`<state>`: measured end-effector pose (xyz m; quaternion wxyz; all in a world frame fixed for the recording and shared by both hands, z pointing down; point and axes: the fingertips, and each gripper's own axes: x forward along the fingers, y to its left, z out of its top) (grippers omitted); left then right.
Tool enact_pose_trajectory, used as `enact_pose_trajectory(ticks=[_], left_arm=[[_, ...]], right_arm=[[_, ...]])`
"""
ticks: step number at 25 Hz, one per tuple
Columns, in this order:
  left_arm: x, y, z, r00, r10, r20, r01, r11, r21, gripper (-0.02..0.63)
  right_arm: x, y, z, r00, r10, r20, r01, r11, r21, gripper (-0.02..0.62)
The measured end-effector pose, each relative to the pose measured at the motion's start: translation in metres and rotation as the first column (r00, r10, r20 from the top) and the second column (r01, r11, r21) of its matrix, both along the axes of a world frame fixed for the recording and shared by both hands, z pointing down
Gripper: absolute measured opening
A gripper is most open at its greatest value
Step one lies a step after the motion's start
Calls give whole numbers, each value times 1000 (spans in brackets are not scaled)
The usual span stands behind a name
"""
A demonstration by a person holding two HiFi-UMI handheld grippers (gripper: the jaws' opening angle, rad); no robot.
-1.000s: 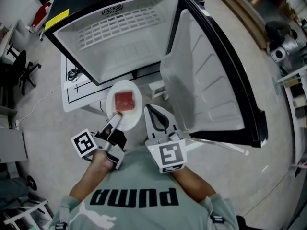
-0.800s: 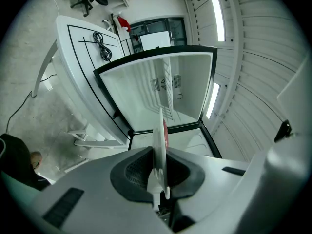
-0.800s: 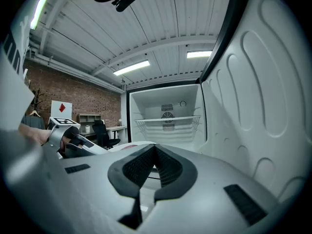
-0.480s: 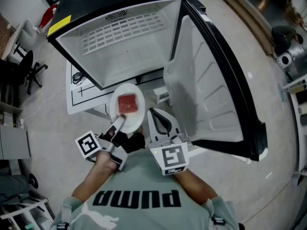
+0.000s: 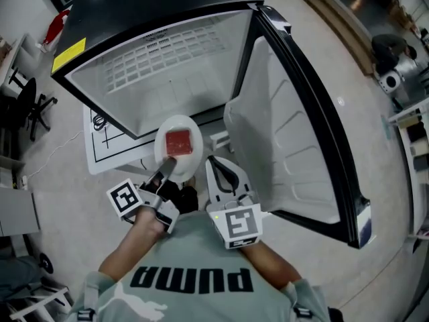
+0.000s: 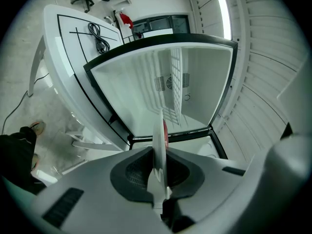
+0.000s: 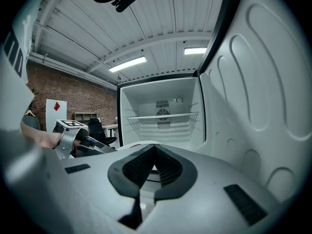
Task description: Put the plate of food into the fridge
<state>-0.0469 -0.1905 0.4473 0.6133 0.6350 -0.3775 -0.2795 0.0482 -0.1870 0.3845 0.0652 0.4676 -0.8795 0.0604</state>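
Note:
A white plate (image 5: 175,126) with a red square of food (image 5: 178,141) hangs level in front of the open fridge (image 5: 167,79), near its lower edge. My left gripper (image 5: 165,170) is shut on the plate's near rim. In the left gripper view the plate (image 6: 158,155) shows edge-on between the pads, and the food (image 6: 165,130) peeks out past it. The fridge's white inside holds a wire shelf (image 7: 163,116). My right gripper (image 5: 216,163) sits just right of the plate, shut and holding nothing. In the right gripper view the left gripper (image 7: 73,135) shows at the left.
The fridge door (image 5: 281,126) stands wide open on the right, close to my right gripper. A white table (image 5: 107,136) with black lines sits left of the fridge, with a coiled cable (image 6: 97,35) on it. An office chair (image 5: 30,102) stands at far left.
The plate and my left gripper have crept a little forward toward the fridge opening. The right gripper has kept its place beside them.

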Motion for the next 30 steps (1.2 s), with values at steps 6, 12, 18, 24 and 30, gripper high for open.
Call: enact_pose_trajectory(ticks=[6,12,18,24,30], left_arm=[[-8,-38,15,1000,-15,-11,15,1000,-23,35],[-14,-72,28,1000,-26,-16,26,999,-43,35],[-18,-106,35,999,-33,-36,31,998,-49,35],[-21,-138,46,998,-49,-49,47,998,-49,35],[-28,-170,57,997,-75,-31,74,996,-49,35]], right_arm=[[-5,-27,7,1000,7,-15,-8,1000,-22,5],[-8,-55,10,999,18,-29,-20,999,-39,5],[-14,-76,10,998,10,-54,-13,999,-46,5],[-18,-94,11,997,13,-79,-17,998,-58,5],[-21,-105,11,993,6,-119,-15,997,-71,5]])
